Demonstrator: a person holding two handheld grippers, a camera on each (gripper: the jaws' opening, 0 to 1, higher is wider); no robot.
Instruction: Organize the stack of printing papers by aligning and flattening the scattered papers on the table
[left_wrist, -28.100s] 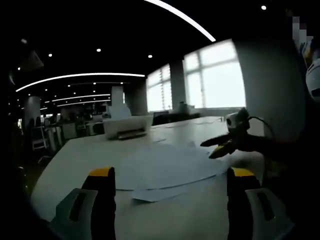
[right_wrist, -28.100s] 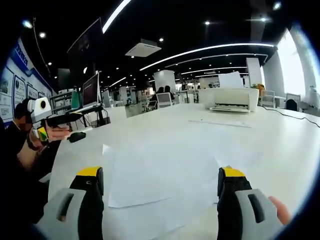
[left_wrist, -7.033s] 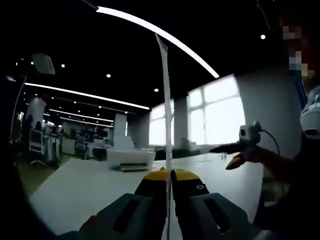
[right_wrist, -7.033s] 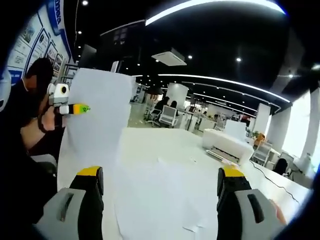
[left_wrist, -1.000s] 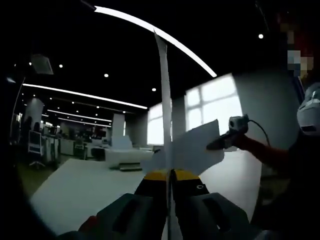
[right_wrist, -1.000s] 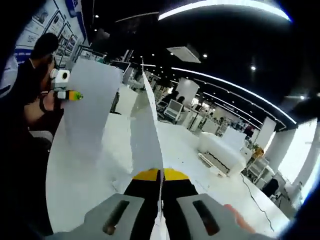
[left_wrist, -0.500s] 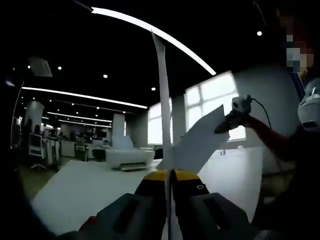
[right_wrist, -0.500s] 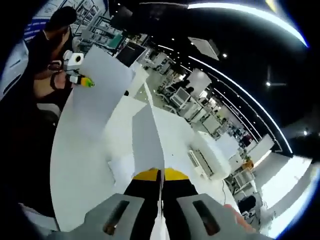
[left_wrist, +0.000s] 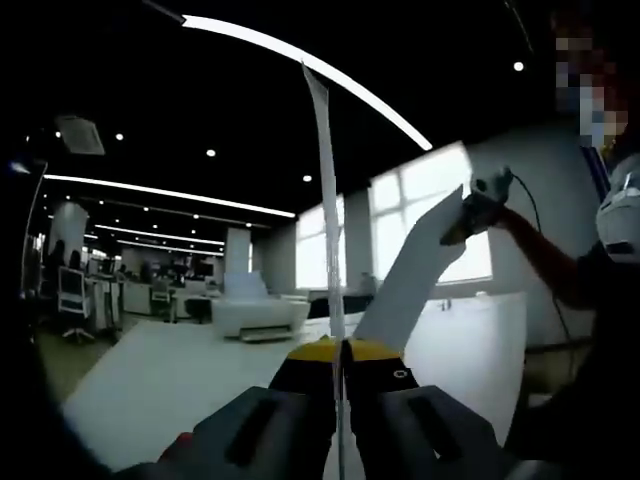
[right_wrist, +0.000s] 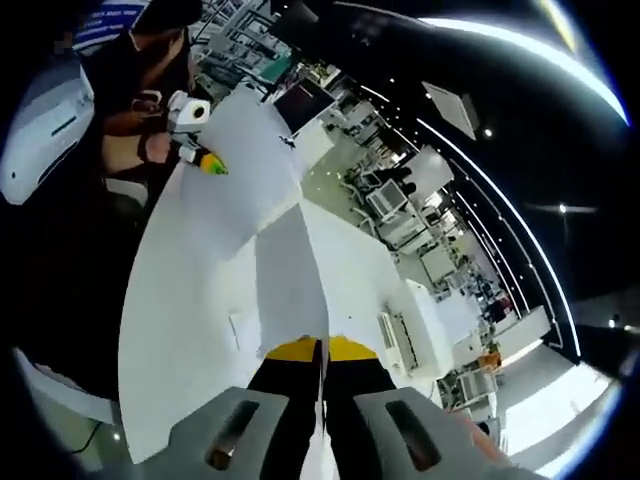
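Observation:
My left gripper (left_wrist: 340, 348) is shut on a white sheet (left_wrist: 325, 200) seen edge-on, standing straight up from the jaws. To its right, my right gripper (left_wrist: 484, 196) is raised high and holds another white sheet (left_wrist: 405, 285) that hangs down toward the table (left_wrist: 150, 385). In the right gripper view, my right gripper (right_wrist: 322, 348) is shut on that sheet (right_wrist: 290, 275), which runs away from the jaws over the white table (right_wrist: 170, 330). Farther off, the left gripper (right_wrist: 195, 135) holds its sheet (right_wrist: 245, 170) upright.
A white printer (left_wrist: 255, 315) stands at the far end of the table, also seen as the printer (right_wrist: 400, 335) in the right gripper view. The person (right_wrist: 140, 70) sits at the table's near side. Office desks and chairs (right_wrist: 385, 200) lie beyond.
My right gripper has risen higher with its sheet, so its view now looks down on the table. The left gripper and its upright sheet have stayed put.

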